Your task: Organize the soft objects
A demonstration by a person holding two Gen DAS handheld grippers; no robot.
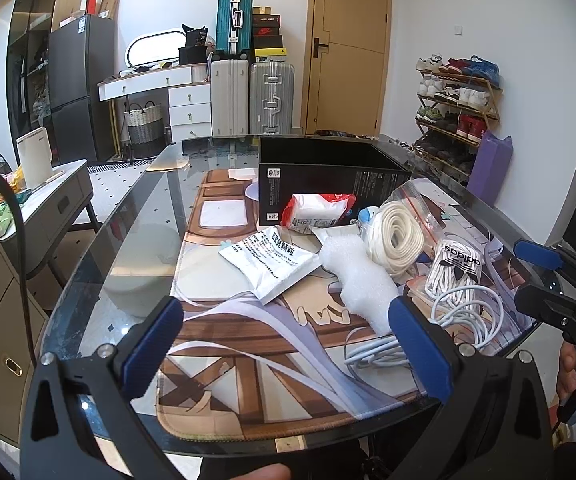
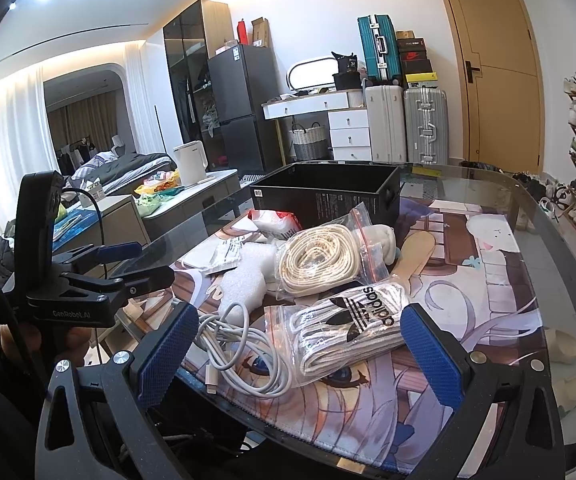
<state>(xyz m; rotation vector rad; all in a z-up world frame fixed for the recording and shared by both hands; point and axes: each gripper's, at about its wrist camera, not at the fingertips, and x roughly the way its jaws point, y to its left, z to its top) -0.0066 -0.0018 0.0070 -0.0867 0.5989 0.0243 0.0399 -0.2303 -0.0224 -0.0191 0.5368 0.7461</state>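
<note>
Soft items lie in a pile on a printed desk mat [image 1: 248, 360] in front of an open black box [image 1: 328, 168], which also shows in the right wrist view [image 2: 328, 196]. They are a bagged cream rope coil [image 1: 398, 236] [image 2: 320, 260], bagged Adidas laces [image 1: 454, 270] [image 2: 352, 328], a white foam piece [image 1: 358, 276] [image 2: 248, 276], a white sachet [image 1: 270, 264], a red-and-white packet [image 1: 316, 212] and a white cable [image 1: 448, 320] [image 2: 244, 348]. My left gripper [image 1: 288, 344] is open and empty, near the foam. My right gripper [image 2: 296, 360] is open, straddling the laces and cable.
The mat lies on a glass table [image 1: 128, 240]. A shoe rack [image 1: 456, 108] stands to the right, suitcases [image 1: 252, 96] and a door [image 1: 348, 44] behind. A side cabinet with a kettle [image 1: 34, 156] is at left. The right gripper appears at the left wrist view's right edge [image 1: 544, 276].
</note>
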